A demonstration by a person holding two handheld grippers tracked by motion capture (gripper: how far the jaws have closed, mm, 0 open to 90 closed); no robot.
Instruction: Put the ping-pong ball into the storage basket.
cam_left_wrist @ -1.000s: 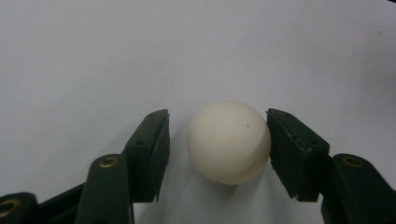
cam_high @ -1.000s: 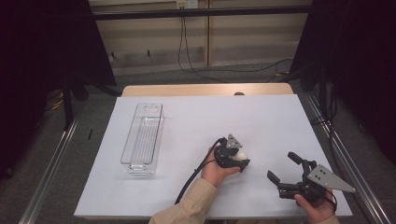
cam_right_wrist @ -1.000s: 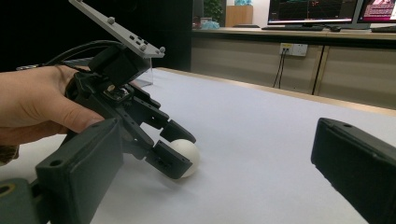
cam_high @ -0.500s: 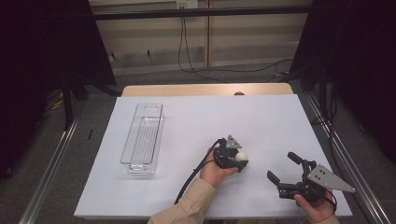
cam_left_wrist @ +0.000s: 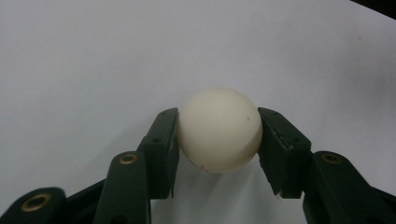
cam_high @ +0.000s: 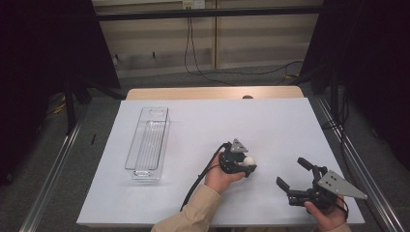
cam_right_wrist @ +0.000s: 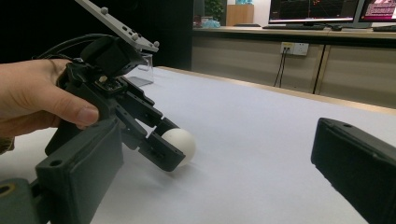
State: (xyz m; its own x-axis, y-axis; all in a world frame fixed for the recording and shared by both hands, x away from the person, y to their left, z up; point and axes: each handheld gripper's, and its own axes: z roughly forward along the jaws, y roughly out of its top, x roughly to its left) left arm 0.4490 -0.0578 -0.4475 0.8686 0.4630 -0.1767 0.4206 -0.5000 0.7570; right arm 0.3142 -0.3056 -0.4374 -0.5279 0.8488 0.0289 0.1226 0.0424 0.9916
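Note:
A white ball [cam_left_wrist: 219, 129] rests on the white table sheet, pinched between the two black pads [cam_left_wrist: 163, 140] of my left gripper [cam_high: 248, 165]. Both pads press on the ball's sides, so this gripper is shut on it. From the right gripper view, the ball [cam_right_wrist: 180, 142] touches the sheet and the left gripper [cam_right_wrist: 161, 147] slants down onto it from a person's hand. My right gripper [cam_high: 290, 170] is held near the table's front right, to the right of the ball. Its jaws stand wide open with nothing between them.
A clear plastic tray [cam_high: 147, 142] lies lengthwise on the left part of the white sheet [cam_high: 270, 121]. A black cable [cam_high: 198, 181] trails from the left gripper toward the front edge. Metal rails run along both sides of the table.
The left gripper's jaws have drawn in onto the white ball. Both hands and the ball stay where they were.

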